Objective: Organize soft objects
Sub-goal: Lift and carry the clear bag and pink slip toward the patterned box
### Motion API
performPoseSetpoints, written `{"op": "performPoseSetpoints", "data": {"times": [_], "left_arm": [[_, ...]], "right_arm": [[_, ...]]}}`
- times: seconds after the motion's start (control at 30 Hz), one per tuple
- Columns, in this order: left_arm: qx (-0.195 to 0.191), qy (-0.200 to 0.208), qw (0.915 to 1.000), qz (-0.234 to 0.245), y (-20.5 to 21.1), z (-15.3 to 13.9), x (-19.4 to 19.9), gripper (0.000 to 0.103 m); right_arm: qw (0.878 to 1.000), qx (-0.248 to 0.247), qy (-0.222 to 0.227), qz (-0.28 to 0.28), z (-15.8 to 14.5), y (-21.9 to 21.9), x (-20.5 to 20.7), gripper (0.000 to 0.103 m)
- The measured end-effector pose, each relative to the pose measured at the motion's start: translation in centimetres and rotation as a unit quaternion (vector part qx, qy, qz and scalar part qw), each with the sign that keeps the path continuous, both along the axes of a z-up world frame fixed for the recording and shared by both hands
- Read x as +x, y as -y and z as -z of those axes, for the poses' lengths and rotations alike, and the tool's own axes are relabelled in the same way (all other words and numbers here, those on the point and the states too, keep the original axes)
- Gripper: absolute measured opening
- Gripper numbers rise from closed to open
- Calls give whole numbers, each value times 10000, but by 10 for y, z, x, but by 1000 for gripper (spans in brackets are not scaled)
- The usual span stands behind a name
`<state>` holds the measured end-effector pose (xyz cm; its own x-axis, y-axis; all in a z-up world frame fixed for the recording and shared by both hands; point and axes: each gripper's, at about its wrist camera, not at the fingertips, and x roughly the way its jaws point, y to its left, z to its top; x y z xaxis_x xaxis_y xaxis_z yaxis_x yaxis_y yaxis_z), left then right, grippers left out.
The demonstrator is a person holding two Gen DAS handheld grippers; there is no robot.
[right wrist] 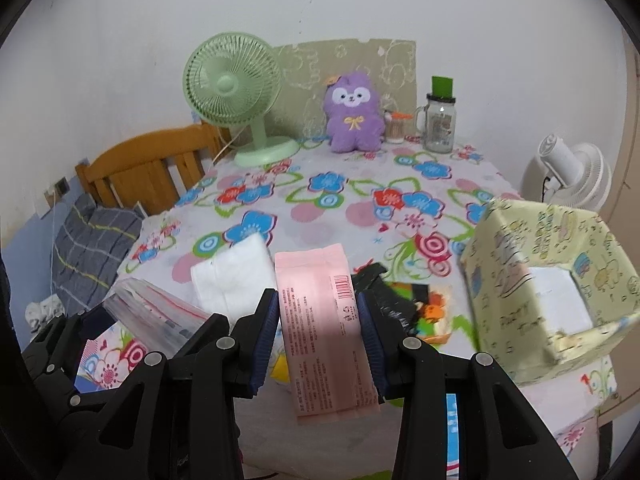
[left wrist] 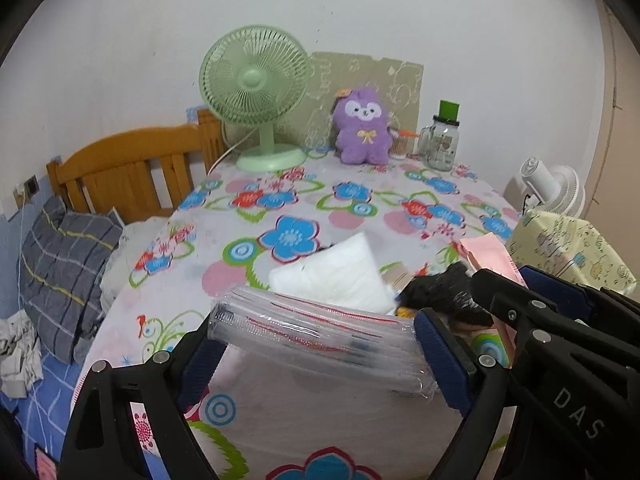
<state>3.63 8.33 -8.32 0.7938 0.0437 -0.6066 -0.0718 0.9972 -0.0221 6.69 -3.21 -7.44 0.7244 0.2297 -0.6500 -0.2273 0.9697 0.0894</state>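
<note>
Left gripper (left wrist: 318, 344): spread wide, pads clamped on the ends of a clear plastic packet (left wrist: 320, 338) with red print, lifted off the flowered tablecloth (left wrist: 280, 200). Right gripper (right wrist: 318, 328): narrower, pinching a pink packet (right wrist: 320, 320) by its long edges, also raised above the cloth. On the cloth just beyond both packets: a white padded pack (right wrist: 232, 276); right of it a black bag (right wrist: 384, 296) over something orange and yellow. Right of the pink packet: a pale green patterned box (right wrist: 520, 248), open, white inside. At the cloth's far edge: green fan (right wrist: 232, 84), purple plush (right wrist: 352, 108), glass jar (right wrist: 440, 124).
</note>
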Motion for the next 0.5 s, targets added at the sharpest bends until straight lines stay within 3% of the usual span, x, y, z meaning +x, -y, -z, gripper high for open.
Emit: {"op": "performPoseSetpoints", "data": {"times": [0.5], "left_arm": [[204, 348, 9989, 246, 53, -43, 1, 92]], "right_arm": [[9990, 136, 318, 289, -41, 51, -1, 44]]}}
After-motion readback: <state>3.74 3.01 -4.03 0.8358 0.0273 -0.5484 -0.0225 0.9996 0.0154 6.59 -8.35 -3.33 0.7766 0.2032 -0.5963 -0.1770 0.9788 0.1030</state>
